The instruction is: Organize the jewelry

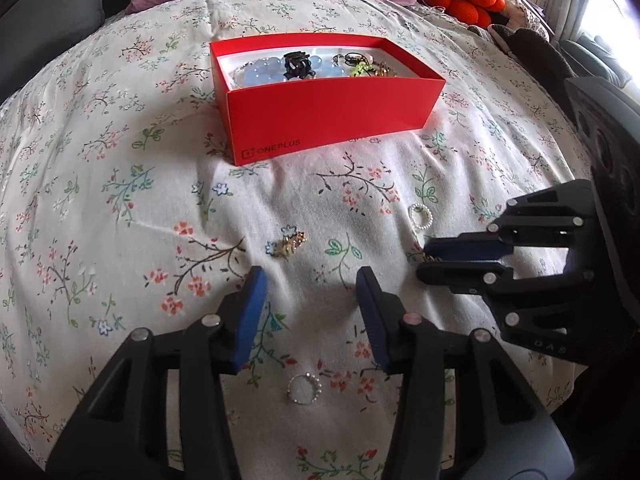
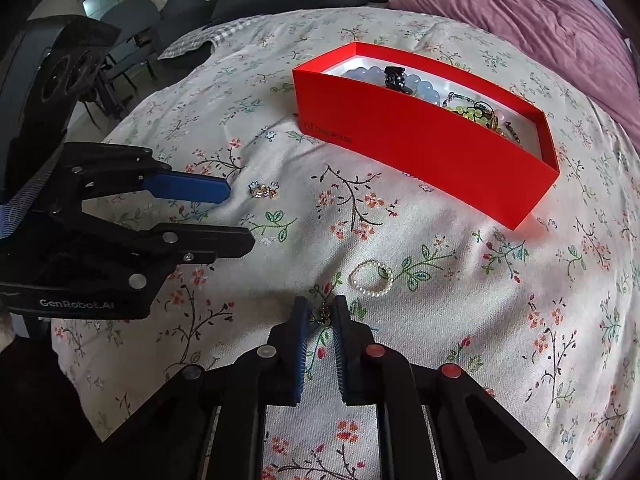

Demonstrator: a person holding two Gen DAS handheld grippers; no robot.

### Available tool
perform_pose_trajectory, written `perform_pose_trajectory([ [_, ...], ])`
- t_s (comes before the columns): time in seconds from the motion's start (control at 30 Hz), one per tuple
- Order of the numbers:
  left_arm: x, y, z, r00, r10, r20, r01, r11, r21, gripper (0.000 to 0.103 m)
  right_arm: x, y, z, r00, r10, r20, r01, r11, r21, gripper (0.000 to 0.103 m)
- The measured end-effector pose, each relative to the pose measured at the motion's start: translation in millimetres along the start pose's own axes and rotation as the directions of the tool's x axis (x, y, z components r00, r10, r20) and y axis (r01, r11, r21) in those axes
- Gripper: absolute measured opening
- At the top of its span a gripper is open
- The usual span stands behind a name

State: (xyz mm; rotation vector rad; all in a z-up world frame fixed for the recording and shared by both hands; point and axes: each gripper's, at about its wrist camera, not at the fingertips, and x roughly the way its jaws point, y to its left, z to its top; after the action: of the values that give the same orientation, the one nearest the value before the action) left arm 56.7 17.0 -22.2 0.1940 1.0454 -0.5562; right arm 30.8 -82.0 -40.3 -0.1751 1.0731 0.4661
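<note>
- A floral bedsheet (image 2: 440,352) covers the bed; a mauve quilt (image 2: 540,12) lies behind, grey chairs (image 2: 132,20) beyond.
- Red OnePlus box (image 1: 332,116) holds beads.
- Left gripper (image 1: 312,284) gapes, released.
- Right gripper (image 2: 322,312) pinches a small gold earring (image 2: 324,314), beside a pearl ring (image 2: 370,278).

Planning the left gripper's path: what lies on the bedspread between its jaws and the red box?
In the left wrist view, a small gold flower-shaped piece lies between the left gripper and the red cardboard box; otherwise bare floral bedspread.

Box (image 1: 328,108) lies on the bedspread (image 1: 120,200), loose rings (image 2: 370,278) before it.
</note>
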Motion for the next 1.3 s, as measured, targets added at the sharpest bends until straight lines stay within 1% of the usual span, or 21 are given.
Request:
perform_pose_trajectory([
  [0.13,6,-1,5,1.0,0.014,-0.005,-0.014,1.0,-0.006,0.042,-3,-1,-2,1.0,0.003,-0.002,-0.003,1.0,0.002,0.009],
  [0.33,14,-9,10,0.999,0.047,-0.014,-0.047,0.999,0.013,0.036,-8,-4,-4,1.0,0.008,-0.009,-0.008,1.0,0.016,0.008],
  [0.4,15,-10,11,0.998,0.053,-0.014,-0.053,0.998,0.016,0.031,-10,-5,-5,1.0,0.008,-0.009,-0.008,1.0,0.02,0.008],
  [0.57,14,-7,11,0.998,0.054,-0.016,-0.054,0.999,0.004,0.016,-14,-7,-7,1.0,0.011,-0.011,-0.011,1.0,0.022,0.008],
  [0.7,14,-8,11,0.998,0.055,-0.017,-0.055,0.998,-0.002,0.008,-17,-10,-9,1.0,0.008,-0.011,-0.008,0.999,0.032,0.008],
  [0.83,10,-10,10,0.998,0.061,-0.016,-0.061,0.998,0.003,0.007,-23,-16,-10,1.0,0.005,-0.008,-0.005,0.999,0.043,0.008],
  [1.07,2,-13,10,0.999,0.05,-0.021,-0.05,0.999,-0.01,0.007,-36,-25,-6,1.0,0.004,0.013,-0.005,0.998,0.07,0.008],
  [1.3,-17,-15,19,0.999,0.034,0.016,-0.034,0.999,-0.029,0.007,-49,-31,2,0.999,0.002,0.045,-0.007,0.996,0.093,0.008],
])
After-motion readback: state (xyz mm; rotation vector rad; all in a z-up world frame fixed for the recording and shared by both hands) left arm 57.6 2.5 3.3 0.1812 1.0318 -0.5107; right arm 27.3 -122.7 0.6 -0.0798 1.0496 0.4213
